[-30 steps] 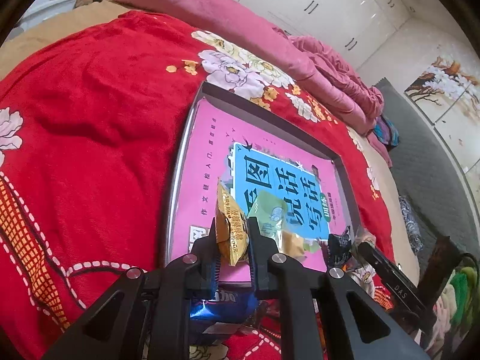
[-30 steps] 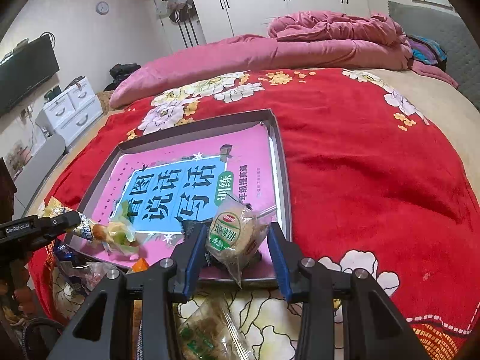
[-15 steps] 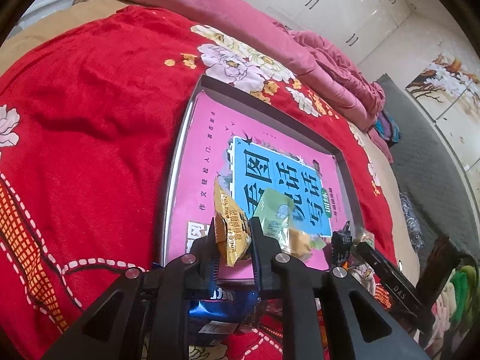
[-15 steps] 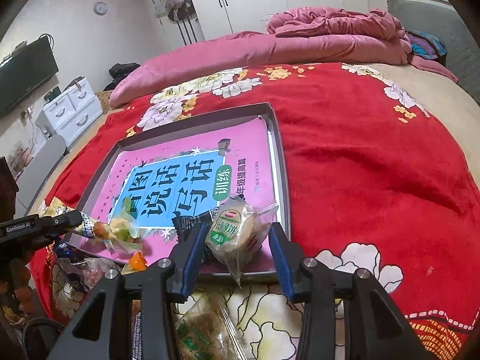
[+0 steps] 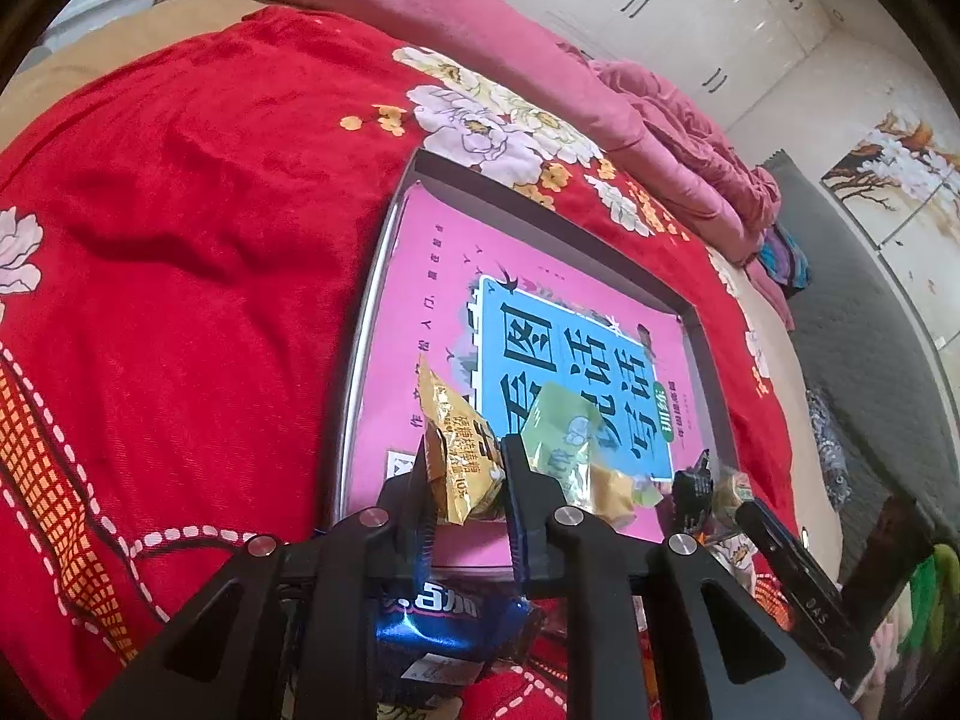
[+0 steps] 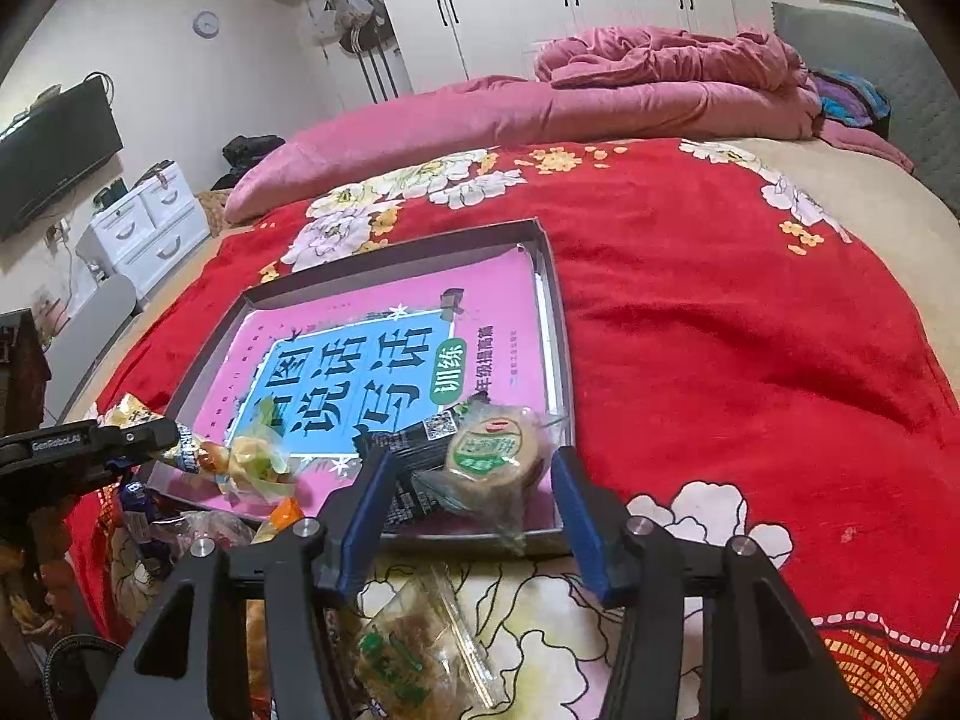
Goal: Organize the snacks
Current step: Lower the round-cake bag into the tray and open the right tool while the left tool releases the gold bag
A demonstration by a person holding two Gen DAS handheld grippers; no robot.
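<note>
Red bedspread (image 6: 750,360) sags — right gripper (image 6: 474,510) has just spread off the cake (image 6: 495,459); left gripper (image 5: 465,480) pinching the gold packet (image 5: 459,450) could tip the tray (image 6: 561,360).

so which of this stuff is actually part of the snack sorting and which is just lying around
Part of the job:
- gold foil snack packet, clamped in the left tool
- round green-labelled cake in clear wrap, between the open right tool fingers
- shallow grey tray

Lying about:
- pink crumpled quilt
- white drawer unit
- round wall clock
</note>
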